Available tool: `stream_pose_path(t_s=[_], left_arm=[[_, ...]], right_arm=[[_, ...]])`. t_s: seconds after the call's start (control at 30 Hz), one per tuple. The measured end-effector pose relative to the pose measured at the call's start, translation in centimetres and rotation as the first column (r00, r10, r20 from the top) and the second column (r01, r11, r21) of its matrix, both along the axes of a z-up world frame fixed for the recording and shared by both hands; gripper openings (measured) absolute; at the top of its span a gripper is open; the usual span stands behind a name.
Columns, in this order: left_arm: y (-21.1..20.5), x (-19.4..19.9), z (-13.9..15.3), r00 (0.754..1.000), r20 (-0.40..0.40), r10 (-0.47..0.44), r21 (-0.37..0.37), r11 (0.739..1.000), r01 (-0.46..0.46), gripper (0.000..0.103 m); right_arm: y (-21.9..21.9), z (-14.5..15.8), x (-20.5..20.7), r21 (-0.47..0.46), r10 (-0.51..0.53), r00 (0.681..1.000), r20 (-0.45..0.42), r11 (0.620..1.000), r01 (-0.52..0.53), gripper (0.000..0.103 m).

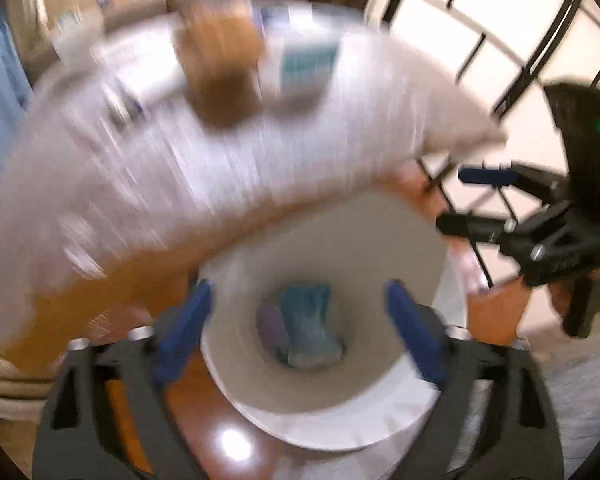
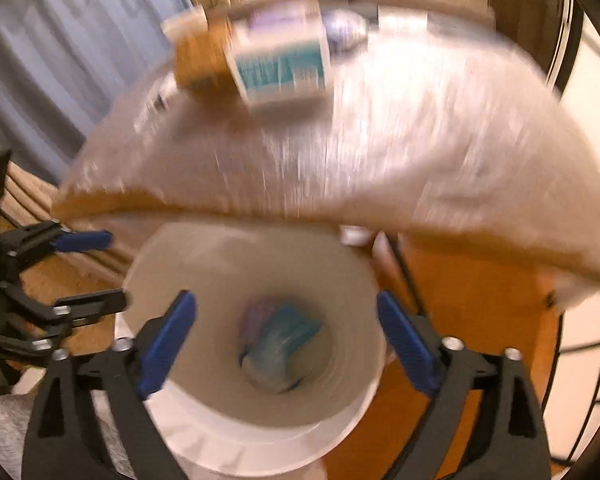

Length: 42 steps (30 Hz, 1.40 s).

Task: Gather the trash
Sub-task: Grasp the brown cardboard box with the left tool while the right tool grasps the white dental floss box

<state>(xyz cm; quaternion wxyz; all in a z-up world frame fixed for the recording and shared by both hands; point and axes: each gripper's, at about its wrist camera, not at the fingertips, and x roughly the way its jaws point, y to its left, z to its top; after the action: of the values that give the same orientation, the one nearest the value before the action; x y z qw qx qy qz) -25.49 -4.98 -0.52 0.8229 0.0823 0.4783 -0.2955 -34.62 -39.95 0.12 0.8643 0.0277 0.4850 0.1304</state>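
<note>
A white lined trash bin (image 1: 380, 376) (image 2: 340, 412) stands on the floor beside a table. At its bottom lies a teal and purple wrapper (image 1: 306, 330) (image 2: 278, 346). My left gripper (image 1: 300, 332) hangs above the bin mouth, its blue pads wide apart with nothing between them. My right gripper (image 2: 286, 344) is open over the same bin, also empty. Each gripper shows in the other's view: the right gripper (image 1: 472, 200) at the right, the left gripper (image 2: 100, 272) at the left. Both views are motion-blurred.
A table with a pale cloth (image 1: 220, 152) (image 2: 380, 140) rises behind the bin, holding a brown box (image 1: 220, 68) (image 2: 198, 60), a teal and white carton (image 1: 304, 68) (image 2: 280, 68) and smaller items. A black wire frame (image 1: 480, 80) stands at the right. Blue curtain (image 2: 60, 40) at left.
</note>
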Motion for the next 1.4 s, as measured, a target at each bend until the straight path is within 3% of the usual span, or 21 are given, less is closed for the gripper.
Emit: stream_pose_path(t_s=[0.1, 0.23, 0.3, 0.5, 0.93, 1.07, 1.27, 1.33, 1.4], left_arm=[[1.1, 1.4, 3.5, 0.99, 0.118, 0.084, -0.043, 0.996, -0.079, 0.101], [1.8, 5.4, 5.2, 0.982, 0.084, 0.17, -0.127, 0.979, -0.159, 0.101], [1.1, 7.5, 5.3, 0.978, 0.077, 0.196, -0.149, 0.972, -0.183, 0.101], [-1.0, 11.6, 4.5, 0.972, 0.087, 0.218, -0.1, 0.973, -0.209, 0.101], [-2.7, 15.8, 2.8, 0.962, 0.0, 0.273, -0.134, 0.953, -0.271, 0.101], [-3.0, 16.3, 2.5, 0.962, -0.004, 0.272, -0.139, 0.953, -0.27, 0.101], [-3.1, 16.6, 2.2, 0.965, -0.021, 0.26, -0.166, 0.951, -0.26, 0.09], [-3.0, 16.7, 2.2, 0.963, -0.019, 0.269, -0.165, 0.949, -0.268, 0.077], [-2.8, 16.7, 2.1, 0.964, -0.028, 0.264, -0.171, 0.949, -0.265, 0.077]], right_arm=[[0.1, 1.5, 1.3, -0.031, 0.003, 0.998, 0.061, 1.0, -0.002, 0.099], [0.9, 2.2, 4.4, -0.066, 0.011, 0.993, 0.12, 0.998, -0.004, 0.099], [1.4, 2.1, 6.0, -0.065, 0.015, 0.992, 0.126, 0.998, -0.007, 0.099], [2.1, 1.5, 10.2, -0.003, 0.011, 0.995, 0.101, 1.0, -0.01, 0.099], [3.2, 0.1, 14.9, -0.008, 0.041, 0.995, 0.088, 0.999, -0.041, 0.098], [3.4, -0.3, 16.0, -0.001, 0.046, 0.996, 0.077, 0.999, -0.047, 0.093], [3.2, -0.9, 17.0, 0.013, 0.045, 0.997, 0.056, 0.999, -0.045, 0.085], [3.0, -0.9, 17.0, 0.014, 0.047, 0.997, 0.059, 0.999, -0.048, 0.085], [3.0, -0.9, 16.9, 0.012, 0.055, 0.996, 0.064, 0.998, -0.056, 0.085]])
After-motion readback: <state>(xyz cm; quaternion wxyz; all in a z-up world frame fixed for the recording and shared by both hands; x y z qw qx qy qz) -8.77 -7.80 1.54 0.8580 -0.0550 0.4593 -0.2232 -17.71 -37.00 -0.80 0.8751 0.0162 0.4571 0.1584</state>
